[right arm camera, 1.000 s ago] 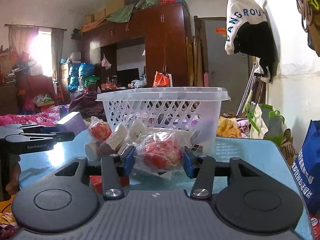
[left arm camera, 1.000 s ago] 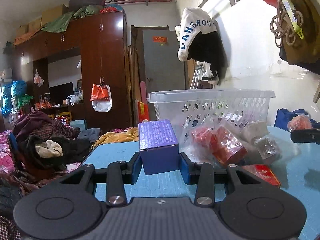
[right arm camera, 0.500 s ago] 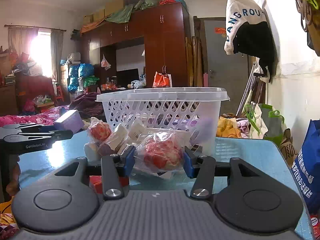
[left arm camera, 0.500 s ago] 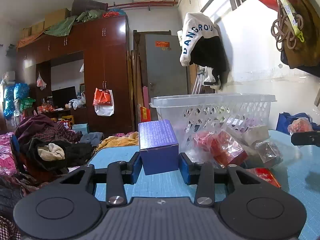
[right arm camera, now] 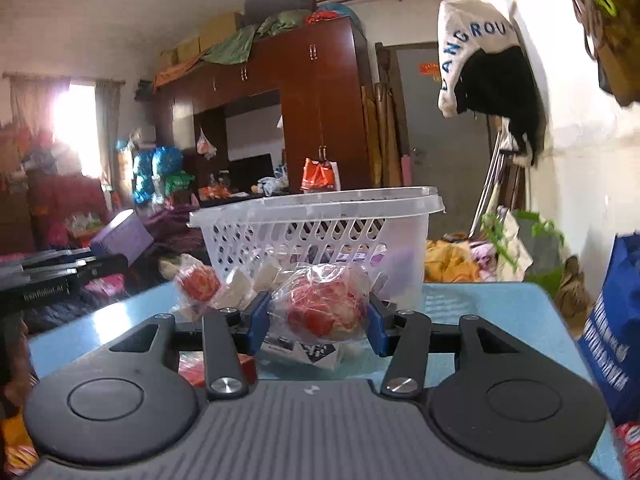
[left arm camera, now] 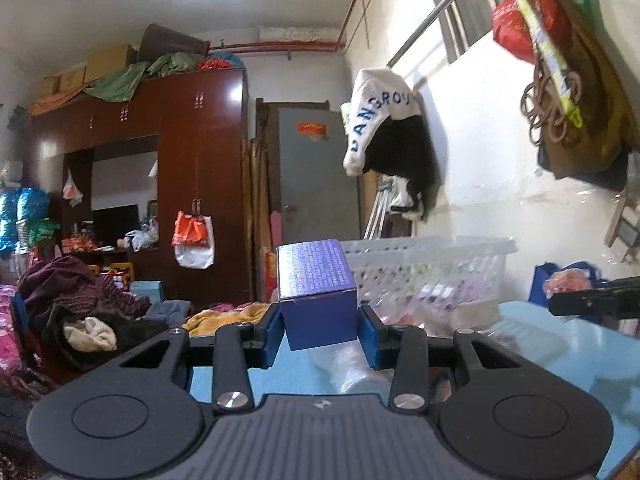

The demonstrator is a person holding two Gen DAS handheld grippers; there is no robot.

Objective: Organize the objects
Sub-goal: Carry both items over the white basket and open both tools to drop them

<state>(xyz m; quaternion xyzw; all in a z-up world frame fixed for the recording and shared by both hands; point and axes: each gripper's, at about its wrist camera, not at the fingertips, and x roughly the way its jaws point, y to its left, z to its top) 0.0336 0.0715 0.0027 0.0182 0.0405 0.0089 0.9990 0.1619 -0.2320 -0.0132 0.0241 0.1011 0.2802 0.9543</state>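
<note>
My left gripper (left arm camera: 320, 330) is shut on a purple-blue box (left arm camera: 318, 292) and holds it above the blue table (left arm camera: 568, 344), left of the white lattice basket (left arm camera: 432, 264). My right gripper (right arm camera: 316, 320) is shut on a clear bag of red snacks (right arm camera: 324, 308), in front of the basket (right arm camera: 316, 228). The left gripper and its box (right arm camera: 120, 236) show at the left of the right wrist view. The right gripper's tip (left arm camera: 592, 300) shows at the right of the left wrist view.
More bagged snacks (right arm camera: 198, 280) and white packets (right arm camera: 240, 284) lie on the table before the basket. A red packet (right arm camera: 192, 368) lies under my right gripper. A blue bag (right arm camera: 612, 328) stands at the table's right edge. Clothes are piled left (left arm camera: 80, 312).
My left gripper has risen with the box and tilted up; the basket now sits lower in its view. My right gripper has lifted the snack bag slightly.
</note>
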